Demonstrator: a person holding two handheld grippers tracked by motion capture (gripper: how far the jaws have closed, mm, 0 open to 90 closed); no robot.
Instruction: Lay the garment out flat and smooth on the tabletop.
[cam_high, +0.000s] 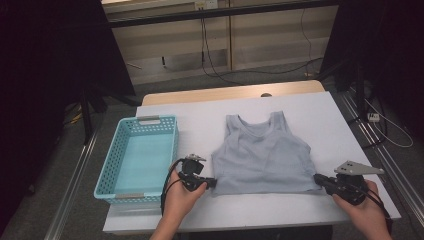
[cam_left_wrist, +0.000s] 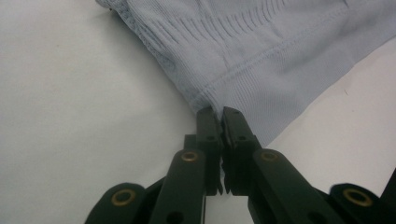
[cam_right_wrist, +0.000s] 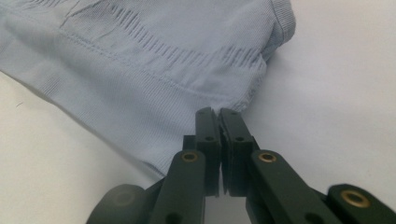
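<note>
On the worktop (cam_high: 320, 107) beside the basket (cam_high: 150, 123), the top (cam_high: 262, 155) lay flat | left claw (cam_high: 212, 183) was pinched shut on its near-left hem corner | right claw (cam_high: 317, 178) was pinched shut on its near-right corner | advice: lift both corners together, level, keeping the hem taut.

The white table (cam_high: 300, 110) is evenly lit from above, while the room around it falls into deep darkness at both sides. Shadows are soft and faint. In both gripper views the ribbed grey top (cam_left_wrist: 280, 46) is fairly sharp, the near black jaws slightly blurred, without glare
</note>
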